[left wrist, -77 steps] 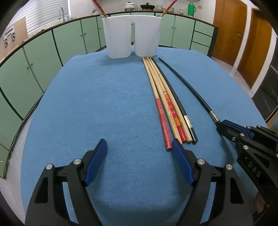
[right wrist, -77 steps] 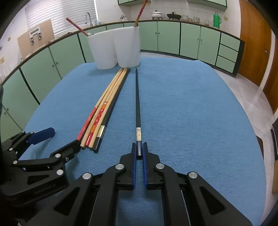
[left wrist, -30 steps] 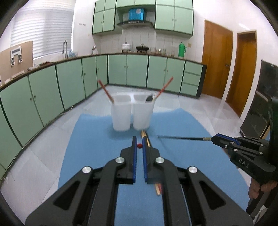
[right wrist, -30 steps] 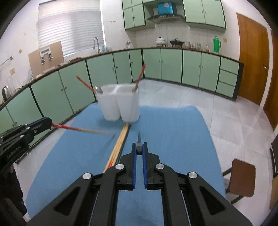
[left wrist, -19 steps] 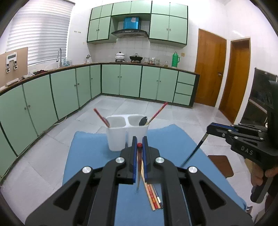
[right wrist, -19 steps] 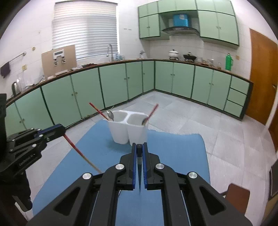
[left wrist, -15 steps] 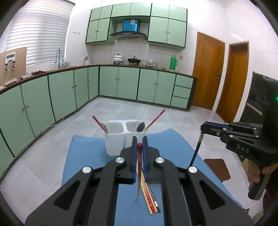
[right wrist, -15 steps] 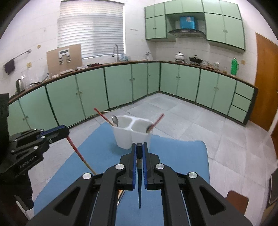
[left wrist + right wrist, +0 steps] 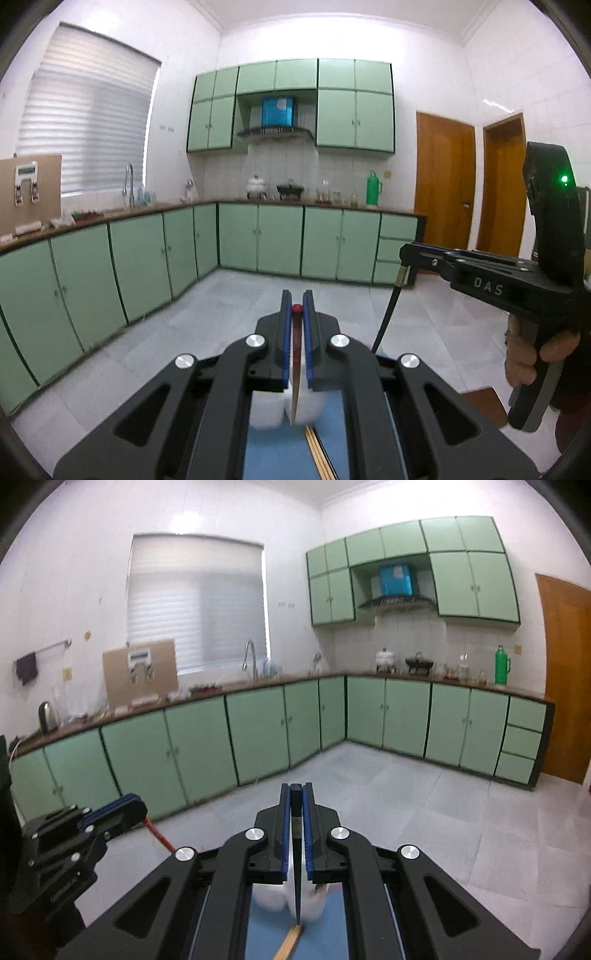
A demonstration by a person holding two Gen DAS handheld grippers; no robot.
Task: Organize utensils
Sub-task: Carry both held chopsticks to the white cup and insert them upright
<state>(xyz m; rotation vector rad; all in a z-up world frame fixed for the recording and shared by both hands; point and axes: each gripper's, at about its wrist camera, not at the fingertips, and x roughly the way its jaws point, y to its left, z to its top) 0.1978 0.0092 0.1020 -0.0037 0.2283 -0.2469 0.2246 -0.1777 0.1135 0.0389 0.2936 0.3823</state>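
Note:
My left gripper (image 9: 296, 308) is shut on a red-topped wooden chopstick (image 9: 295, 373) that hangs down between the jaws, tip over the white two-cup holder (image 9: 269, 411). My right gripper (image 9: 296, 789) is shut on a black chopstick (image 9: 296, 871), also hanging tip-down over the white holder (image 9: 273, 899). Each gripper shows in the other's view: the right one (image 9: 408, 256) with the black chopstick (image 9: 386, 314), the left one (image 9: 129, 806) with the red chopstick (image 9: 159, 836). Several chopsticks (image 9: 319, 456) lie on the blue mat (image 9: 273, 456), mostly hidden by the gripper bodies.
Both grippers are raised high above the table, facing the kitchen. Green base cabinets (image 9: 258, 236) line the far wall, with a tiled floor (image 9: 229, 295) between. Wooden doors (image 9: 443, 184) stand at the right. A brown stool (image 9: 484, 404) is beside the table.
Both grippers closed on chopsticks lying on the mat, lifted them high and turned them tip-down. In the last half second both rose further, and the holder slid down behind the jaws.

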